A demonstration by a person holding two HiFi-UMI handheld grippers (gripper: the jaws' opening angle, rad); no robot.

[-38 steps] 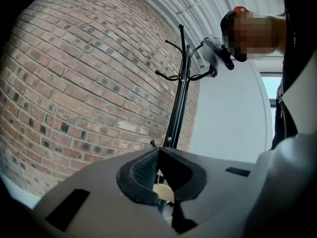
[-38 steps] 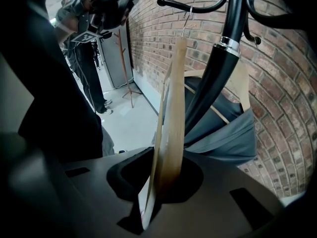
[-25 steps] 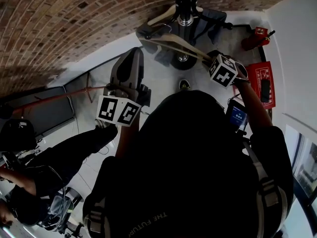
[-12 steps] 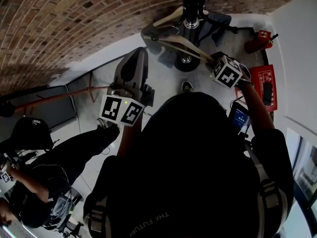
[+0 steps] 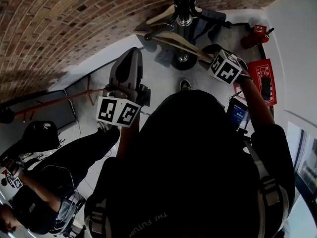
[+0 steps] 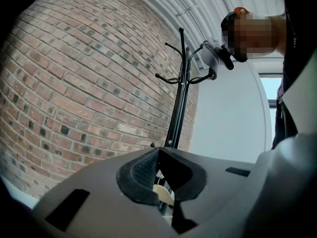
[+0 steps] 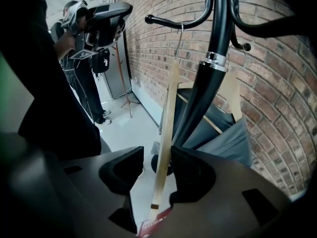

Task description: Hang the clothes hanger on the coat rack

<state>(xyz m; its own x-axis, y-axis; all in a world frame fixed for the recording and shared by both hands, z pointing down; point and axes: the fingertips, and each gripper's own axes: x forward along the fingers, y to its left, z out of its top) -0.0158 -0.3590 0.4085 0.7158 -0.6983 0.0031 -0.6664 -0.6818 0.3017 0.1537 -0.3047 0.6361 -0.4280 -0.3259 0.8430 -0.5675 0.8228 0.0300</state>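
Right gripper (image 7: 156,175): jaws are opening, and the pale wooden clothes hanger (image 7: 166,133) stands edge-on in the gap between them. I read neither pad as pressing on it, though the wood runs very close to the pad on the picture's right. The hanger's wire hook (image 7: 179,38) looks to be over one of the curved black arms (image 7: 173,23) of the coat rack (image 7: 208,83), so I judge the hanger is hung and the step in hand is the release and withdrawal. To do it well, I should let the jaws reach full width before the hand moves. Then I should back out along the line the gripper points, away from the pole, so neither pad drags the lower bar sideways. A sideways brush could swing the hanger and walk the hook toward the arm's knobbed tip. Drawing slightly toward the wider gap on the picture's left would give more clearance. A second hanger carrying a grey garment (image 7: 233,133) hangs on the far side of the pole. It is well clear of the jaws and no worry. Left gripper (image 6: 157,155): jaws together with nothing gripped, pointing level at the rack from farther off with the brick wall (image 6: 74,83) behind. It has no part in this step. I would pause to see whether the hanger settles before leaving.
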